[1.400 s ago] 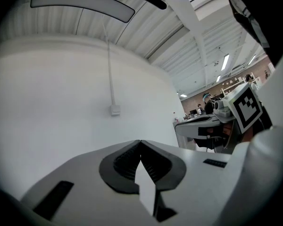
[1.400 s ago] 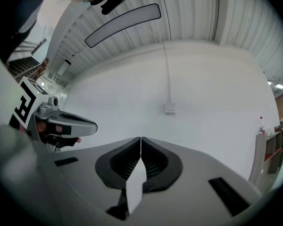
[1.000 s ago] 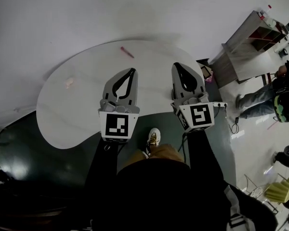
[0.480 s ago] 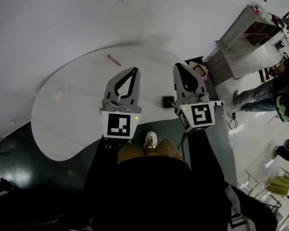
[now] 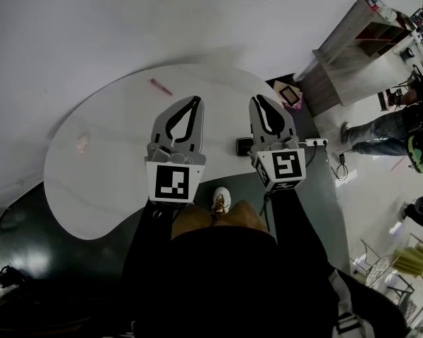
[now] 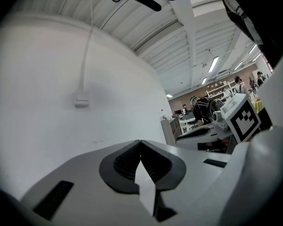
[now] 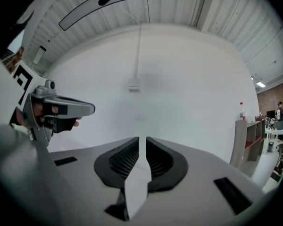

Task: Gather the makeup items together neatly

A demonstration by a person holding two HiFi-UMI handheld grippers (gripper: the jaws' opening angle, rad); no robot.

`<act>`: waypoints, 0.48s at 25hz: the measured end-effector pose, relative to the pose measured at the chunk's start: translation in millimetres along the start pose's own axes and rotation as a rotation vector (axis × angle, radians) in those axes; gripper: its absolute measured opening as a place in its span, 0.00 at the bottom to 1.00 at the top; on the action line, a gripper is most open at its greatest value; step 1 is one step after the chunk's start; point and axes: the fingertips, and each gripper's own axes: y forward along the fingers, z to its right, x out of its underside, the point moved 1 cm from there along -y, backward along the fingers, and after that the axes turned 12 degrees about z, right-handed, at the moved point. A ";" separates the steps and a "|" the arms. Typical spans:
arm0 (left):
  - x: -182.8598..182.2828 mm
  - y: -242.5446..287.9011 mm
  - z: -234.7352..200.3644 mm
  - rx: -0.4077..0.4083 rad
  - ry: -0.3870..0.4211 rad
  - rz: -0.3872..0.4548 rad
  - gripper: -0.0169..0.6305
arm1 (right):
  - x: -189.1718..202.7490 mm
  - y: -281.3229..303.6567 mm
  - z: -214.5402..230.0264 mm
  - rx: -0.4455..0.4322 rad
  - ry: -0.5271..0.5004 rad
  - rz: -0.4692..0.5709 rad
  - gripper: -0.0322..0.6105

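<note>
The left gripper (image 5: 194, 101) is closed, its tips meeting with nothing between them. It is held level above the middle of the white rounded tabletop (image 5: 113, 182). The right gripper (image 5: 259, 98) is also closed and empty, and is held over the right part of the near edge.

Just beside the right gripper, at the near edge, lies a small dark square compact (image 5: 244, 146). Well beyond both grippers, near the far edge, lies a slim pink makeup stick (image 5: 161, 86). A small pale pink piece (image 5: 82, 144) sits by the left edge, too blurred to name. All three items are well apart, so no gathering has been done yet.

The compact looks hard, flat and smooth-lidded. It should probably be pinched across two opposite edges, since a grip from above may slip. The stick is likely light and stiff and may roll, so a hold across the middle of its barrel suits it.

A second ago the compact was hidden behind the right gripper, and now it shows. The stick and the pale piece sit further left in the head view, but their positions relative to each other are unchanged. Both grippers were closed then too.
</note>
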 end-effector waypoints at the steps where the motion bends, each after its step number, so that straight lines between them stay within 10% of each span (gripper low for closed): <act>1: 2.0 -0.1 -0.5 0.001 -0.002 -0.004 0.05 | 11.7 -2.1 -0.2 0.004 0.000 -0.023 0.13; 4: 7.7 0.4 -2.2 0.005 -0.005 -0.011 0.05 | 51.4 -8.9 1.9 0.026 0.004 -0.101 0.33; 12: 14.7 -1.6 -0.6 0.018 -0.022 -0.021 0.05 | 143.3 -39.1 -0.7 0.072 0.020 -0.333 0.44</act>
